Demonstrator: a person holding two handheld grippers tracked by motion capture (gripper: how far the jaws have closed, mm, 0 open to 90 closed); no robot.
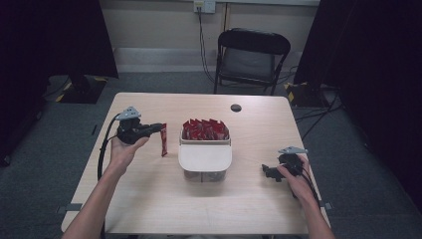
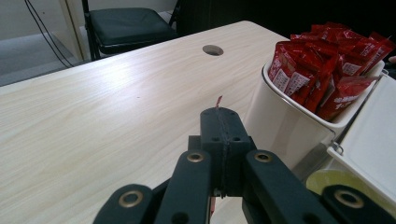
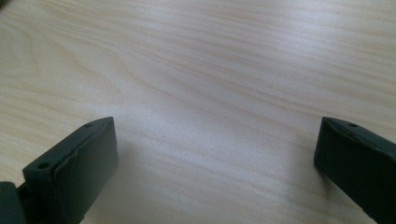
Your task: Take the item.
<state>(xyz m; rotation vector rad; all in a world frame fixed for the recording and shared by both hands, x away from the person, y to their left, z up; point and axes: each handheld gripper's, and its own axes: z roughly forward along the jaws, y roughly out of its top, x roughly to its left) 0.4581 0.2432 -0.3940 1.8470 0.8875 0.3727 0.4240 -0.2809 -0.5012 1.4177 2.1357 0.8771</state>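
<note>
Beside the packet bin (image 1: 205, 158), left gripper (image 1: 160, 128) pinching apparently one red sachet (image 1: 164, 140); right gripper (image 3: 215, 163) spread wide

Red sachet (image 2: 218, 101) mostly hidden behind the left gripper's (image 2: 223, 140) fingers.

The counter (image 1: 149, 199) is pale wood with fine darker grain lines running along it, and a small dark round hole (image 1: 236, 107) sits behind the white bin (image 1: 204, 158). That bin is plain white with a cream-white lid, and the packets (image 1: 204, 129) packed in it are bright red with white label patches. Left of the bin, a single packet (image 1: 164, 140) is the same red. The left tool (image 1: 160, 128) is matte black with brass-coloured rivets and a grey plate on top; the right tool (image 1: 265, 172), right of the bin, is black with a grey plate too. Beyond the counter, the chair (image 1: 251, 55) is black, the floor (image 1: 45, 149) is grey carpet and the wall (image 1: 159, 25) is beige.
</note>
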